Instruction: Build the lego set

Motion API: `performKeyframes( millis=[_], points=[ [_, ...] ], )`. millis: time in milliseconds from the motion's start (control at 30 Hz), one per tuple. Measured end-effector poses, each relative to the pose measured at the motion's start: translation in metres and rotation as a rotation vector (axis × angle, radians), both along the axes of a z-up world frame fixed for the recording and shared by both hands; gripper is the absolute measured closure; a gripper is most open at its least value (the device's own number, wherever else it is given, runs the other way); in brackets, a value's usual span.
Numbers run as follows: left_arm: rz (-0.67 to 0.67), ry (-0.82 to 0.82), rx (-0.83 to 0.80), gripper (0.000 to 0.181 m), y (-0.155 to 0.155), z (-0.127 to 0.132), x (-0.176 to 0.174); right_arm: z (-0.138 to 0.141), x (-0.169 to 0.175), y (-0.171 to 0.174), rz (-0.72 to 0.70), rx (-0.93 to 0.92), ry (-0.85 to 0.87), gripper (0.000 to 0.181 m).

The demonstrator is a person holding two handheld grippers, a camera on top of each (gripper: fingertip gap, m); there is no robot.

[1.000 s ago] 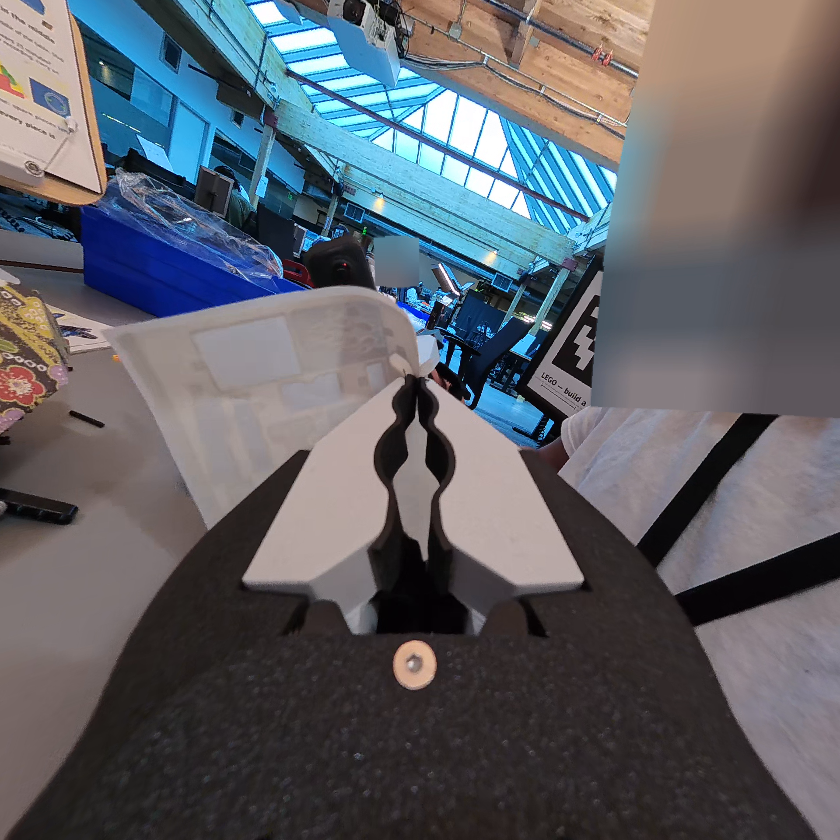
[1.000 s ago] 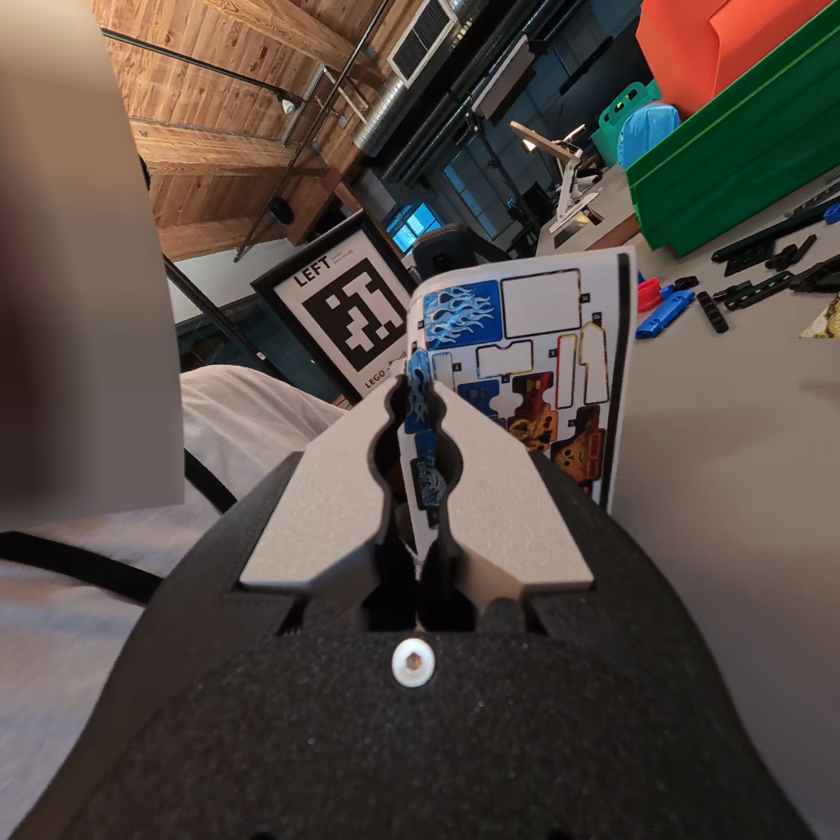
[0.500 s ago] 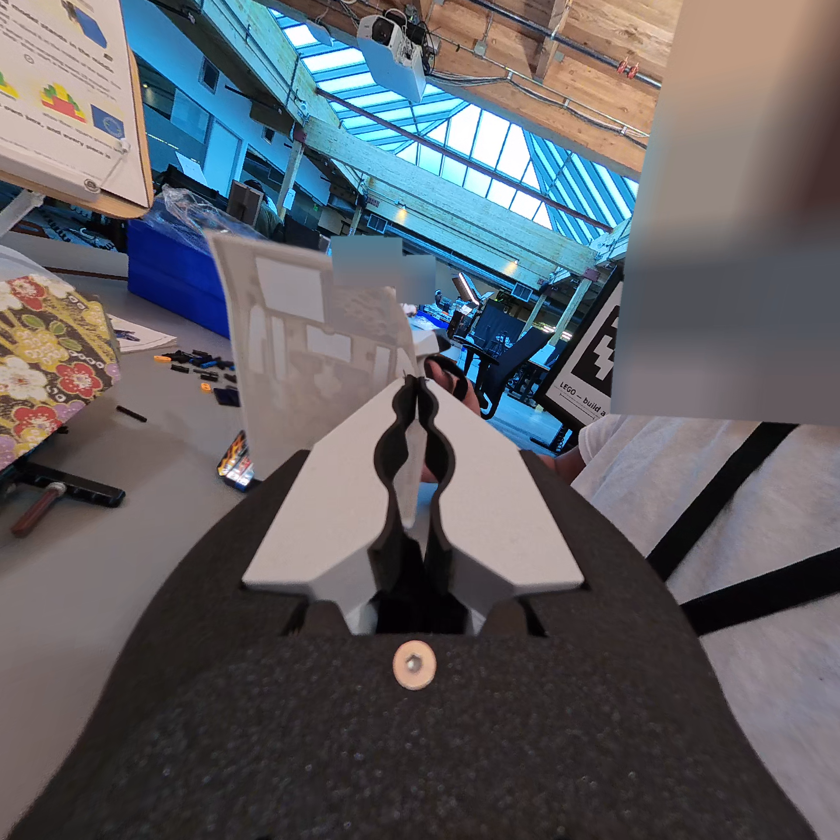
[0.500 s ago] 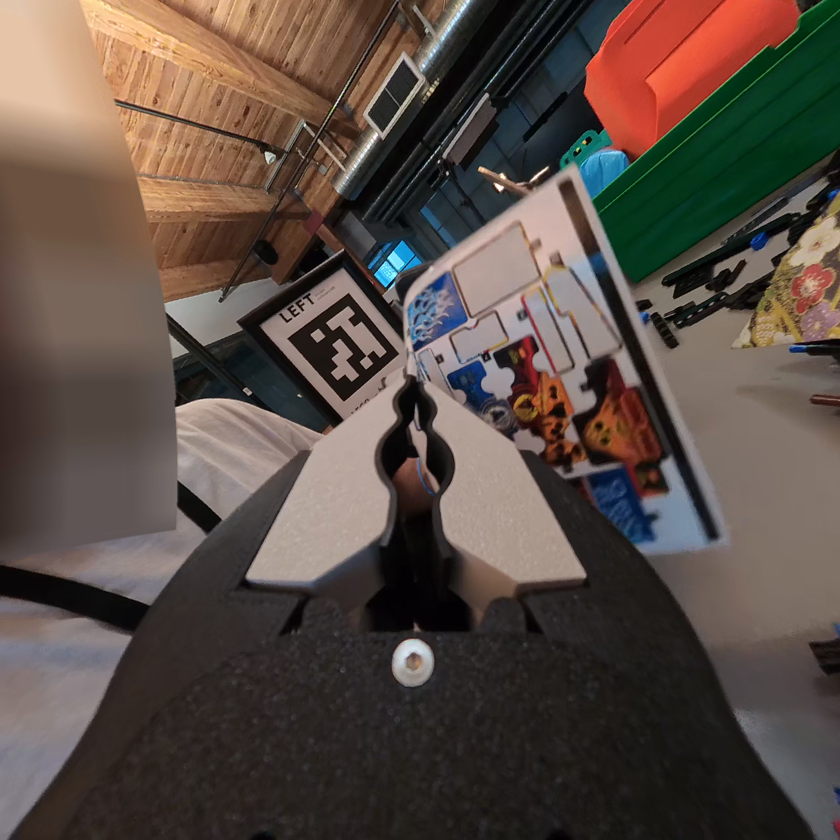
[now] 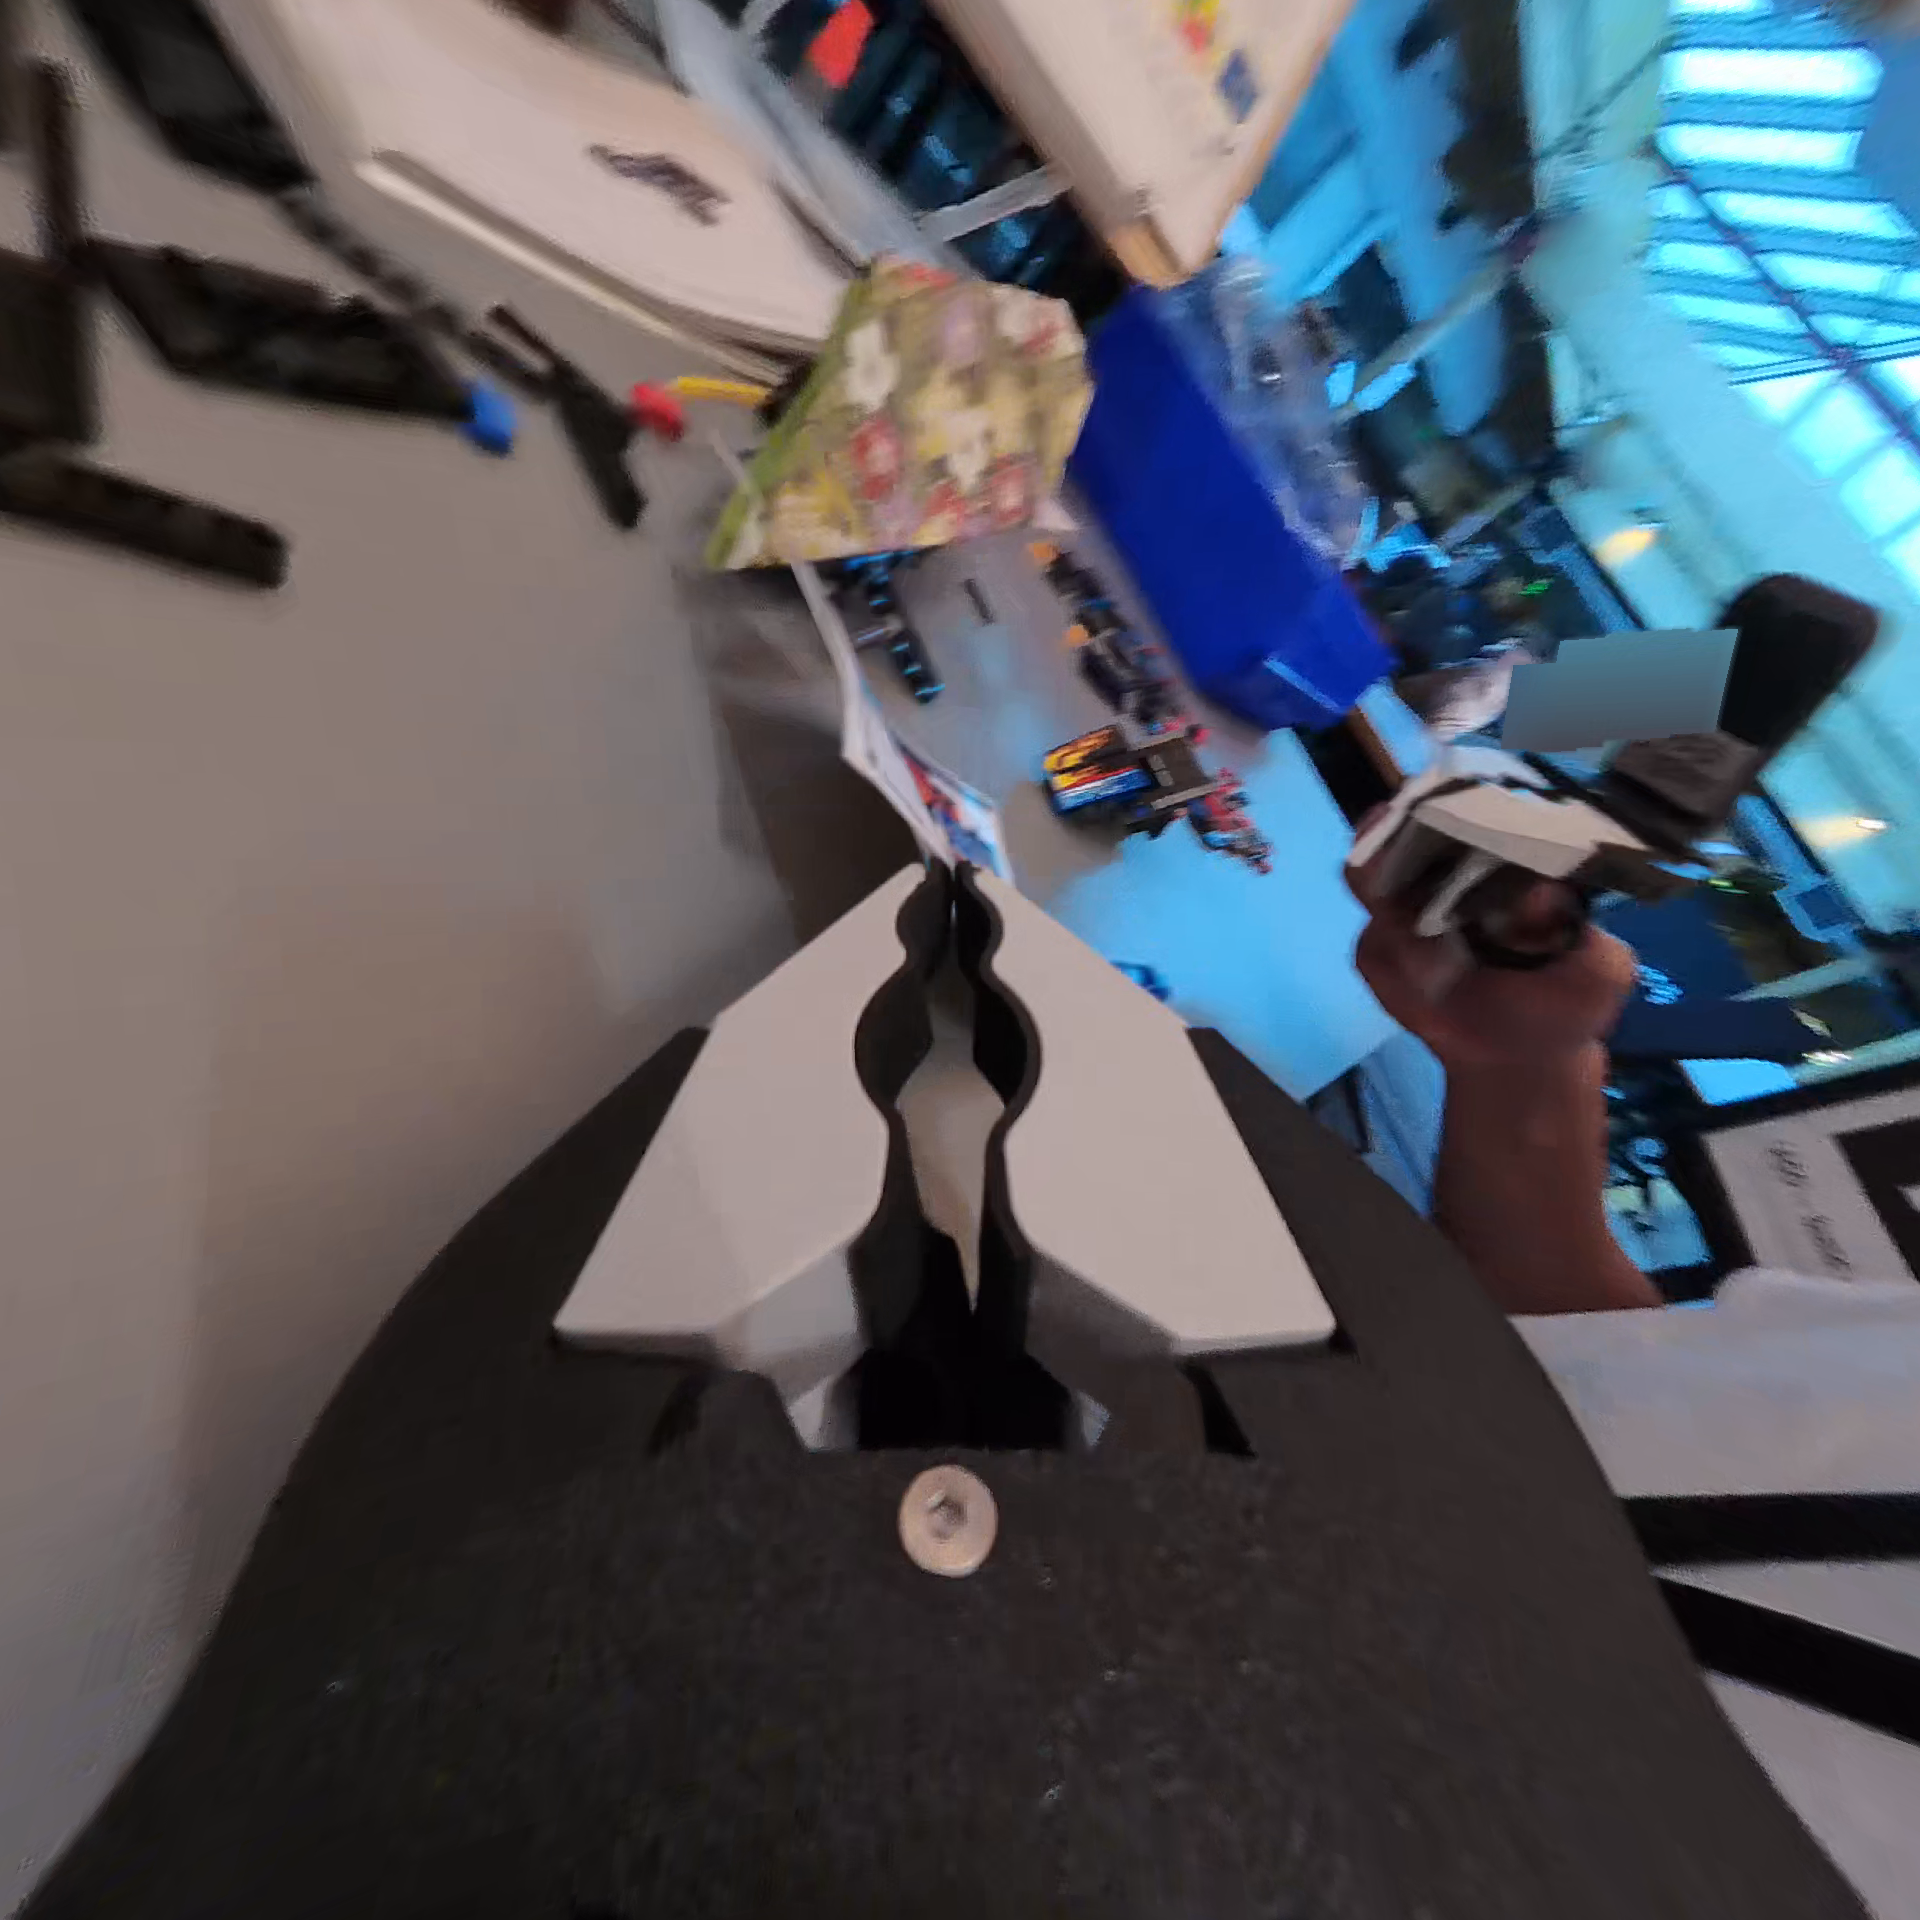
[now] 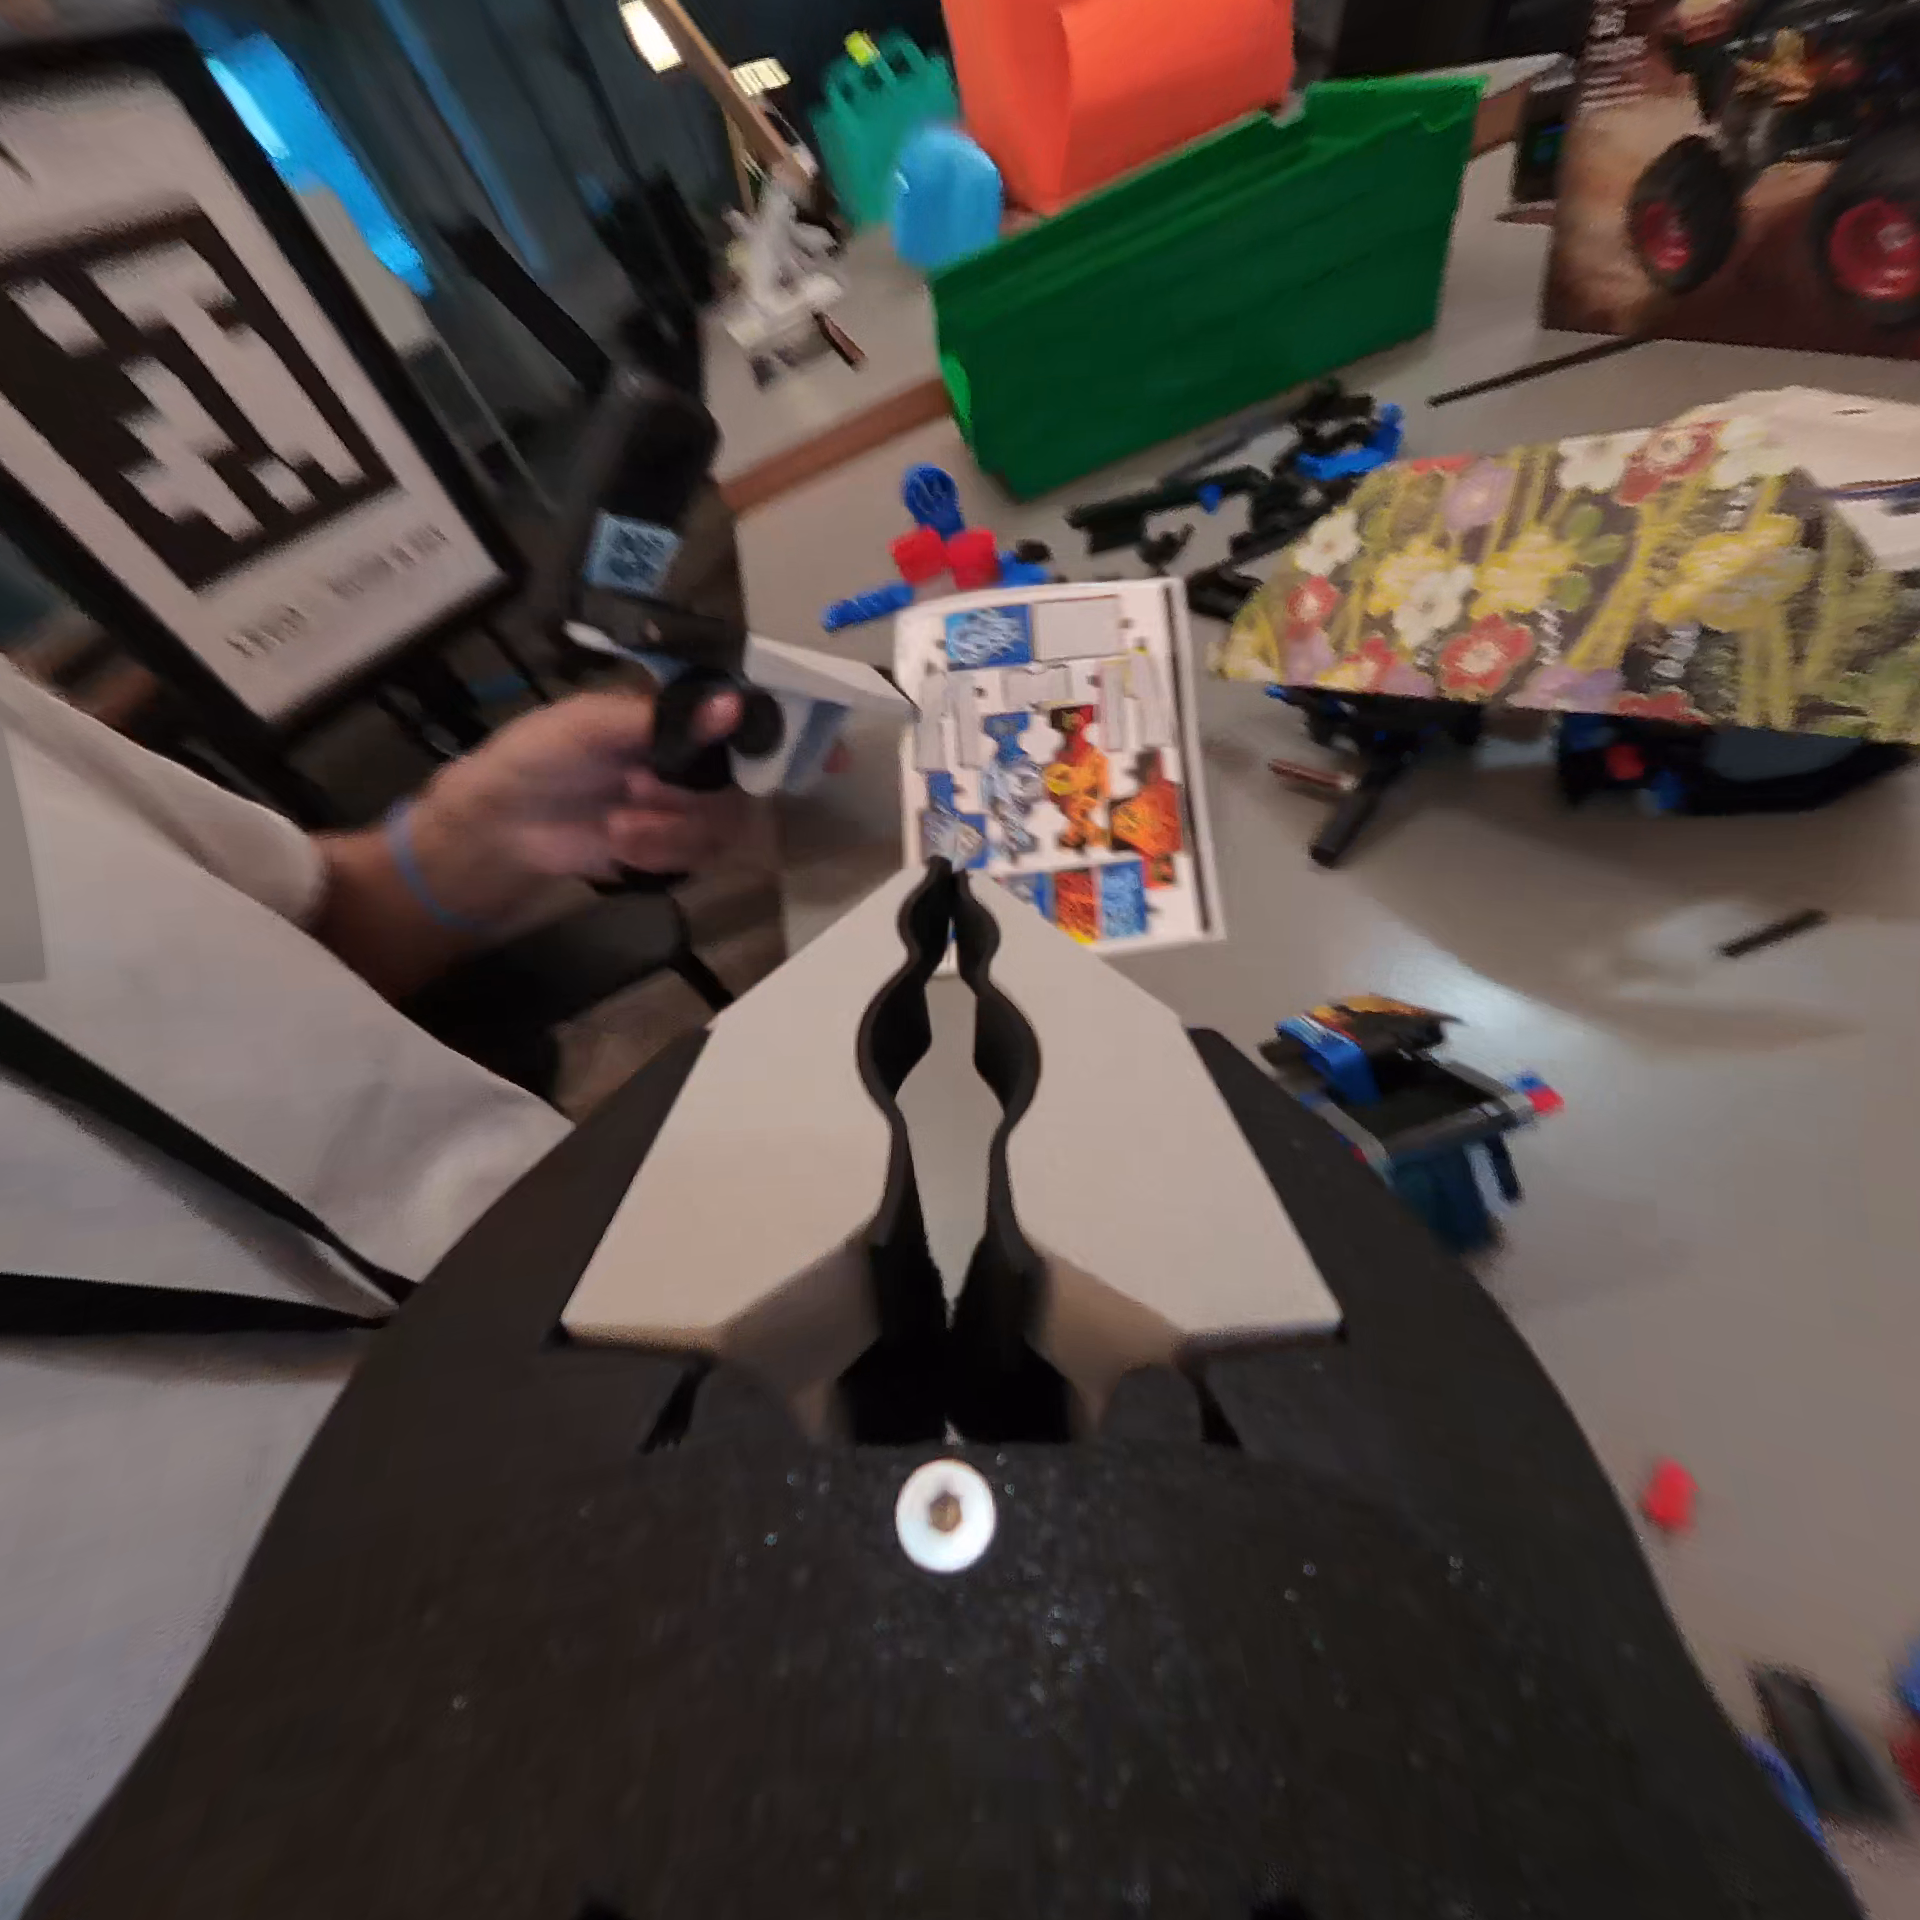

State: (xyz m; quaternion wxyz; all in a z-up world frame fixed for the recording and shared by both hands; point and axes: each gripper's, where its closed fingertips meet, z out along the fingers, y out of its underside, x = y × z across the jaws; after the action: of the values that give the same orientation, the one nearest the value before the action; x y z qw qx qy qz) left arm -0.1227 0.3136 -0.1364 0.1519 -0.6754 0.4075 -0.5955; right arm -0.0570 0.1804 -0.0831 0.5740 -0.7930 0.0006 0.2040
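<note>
My left gripper (image 5: 951,883) is pinched tight on one edge of the sticker sheet (image 6: 1060,758), the paper running down between its jaws and held up off the worktop (image 6: 1558,1299). My right gripper (image 6: 948,883) has its jaws drawn together too, with a small blue scrap at the very tips, though I can't tell for sure that it is gripped. Out from there, the right wrist view gives me the sheet's printed face, blue and orange stickers with several blank spots, and the left gripper's fingertip (image 6: 831,681) meeting the sheet's left edge. Just right of my fingers sits the partly built blue and black model (image 6: 1403,1112). A flowered cloth (image 6: 1579,582) drapes over something beyond it. Toward the far edge, the green bin (image 6: 1195,291) has an orange box (image 6: 1112,83) behind its rim; its inside is hidden from me. Loose black, blue and red pieces (image 6: 1226,499) lie before it. The left wrist view is blurred, but only it shows the blue bin (image 5: 1205,540), contents unclear, with clear plastic at its top.
</note>
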Motion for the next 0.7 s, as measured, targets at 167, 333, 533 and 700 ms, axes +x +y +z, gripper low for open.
performKeyframes(
  millis=[167,333,533,700],
  points=[
    [0.037,0.122,0.297,0.152,0.010,-0.021,-0.008,-0.025,0.011,-0.015,-0.122,-0.060,-0.286,0.181],
    [0.111,-0.006,0.787,0.132,0.033,0.033,-0.020,-0.036,0.023,-0.024,-0.183,-0.039,-0.385,0.181],
    [-0.613,-0.171,1.008,0.155,-0.089,0.033,0.000,-0.014,0.031,-0.025,-0.163,0.155,-0.222,0.181],
    [-0.976,-0.099,1.092,0.163,-0.123,-0.019,0.039,-0.004,0.031,-0.030,-0.147,0.216,-0.179,0.181]
  ],
)
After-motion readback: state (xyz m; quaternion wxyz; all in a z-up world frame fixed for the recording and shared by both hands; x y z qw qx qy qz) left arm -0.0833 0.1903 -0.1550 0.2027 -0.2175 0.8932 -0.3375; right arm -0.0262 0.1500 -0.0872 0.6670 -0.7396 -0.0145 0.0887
